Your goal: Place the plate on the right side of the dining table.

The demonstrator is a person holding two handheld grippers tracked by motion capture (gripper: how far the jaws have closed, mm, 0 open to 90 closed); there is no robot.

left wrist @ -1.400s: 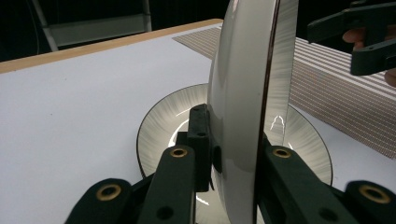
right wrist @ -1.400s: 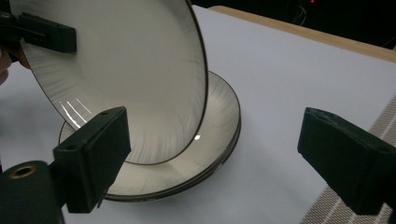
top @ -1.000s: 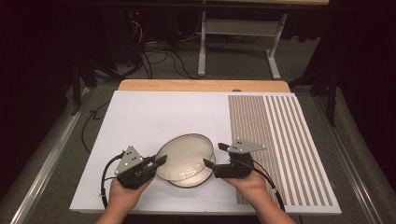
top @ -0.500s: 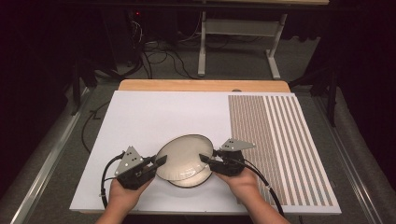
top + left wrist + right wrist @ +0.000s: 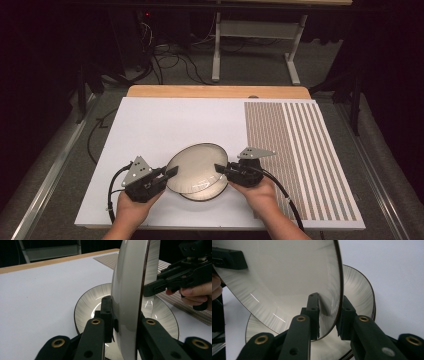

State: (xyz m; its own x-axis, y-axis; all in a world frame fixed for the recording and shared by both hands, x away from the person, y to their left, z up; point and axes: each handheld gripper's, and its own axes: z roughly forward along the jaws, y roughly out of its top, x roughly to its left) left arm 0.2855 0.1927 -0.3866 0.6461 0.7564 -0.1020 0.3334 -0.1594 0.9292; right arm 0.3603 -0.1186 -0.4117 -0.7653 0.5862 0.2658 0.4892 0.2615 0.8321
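Observation:
Two pale striped plates with dark rims are stacked near the front of the white board. The upper plate [image 5: 195, 165] [image 5: 130, 277] [image 5: 287, 277] is raised and tilted off the lower plate [image 5: 202, 196] [image 5: 87, 305] [image 5: 359, 285], which lies flat. My left gripper [image 5: 171, 174] [image 5: 124, 311] is shut on the upper plate's left rim. My right gripper [image 5: 221, 169] [image 5: 329, 300] has just been closing its jaws; the upper plate's right rim is between them and the pads press on it. In the left gripper view the right gripper [image 5: 155, 288] shows at the far rim.
The white board [image 5: 165, 120] covers most of the table. A brown striped mat [image 5: 300, 150] lies along its right side. A wooden table edge [image 5: 215, 91] runs along the back. Cables and a metal frame [image 5: 250, 45] sit on the floor beyond.
My right gripper has moved left to the plate's right rim and its jaws have closed on it. The upper plate now sits off the lower one. The left gripper stayed put.

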